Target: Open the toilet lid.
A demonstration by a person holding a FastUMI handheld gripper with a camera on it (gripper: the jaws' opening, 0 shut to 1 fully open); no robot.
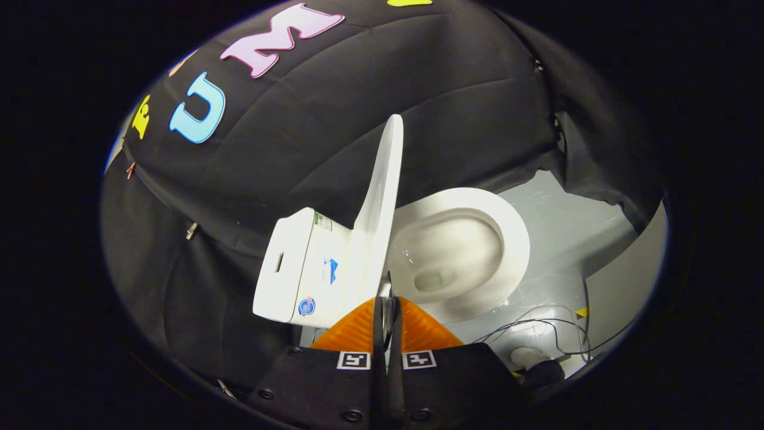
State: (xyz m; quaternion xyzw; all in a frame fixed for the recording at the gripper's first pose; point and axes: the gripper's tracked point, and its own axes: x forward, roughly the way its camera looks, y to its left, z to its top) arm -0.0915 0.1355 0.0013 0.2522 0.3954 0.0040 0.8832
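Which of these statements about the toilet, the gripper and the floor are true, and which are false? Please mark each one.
1. The toilet lid stands raised, so the bowl is open to view. True.
2. The gripper has its jaws spread wide apart. False: the jaws are closed, with hardly any gap between them.
3. The jaws clamp the middle of the lid. False: the fingertips sit just below the lid's lower edge; whether they touch it cannot be told.
4. The tank is on the side of the lid away from the bowl. True.
5. Thin cables lie on the floor near the bowl. True.
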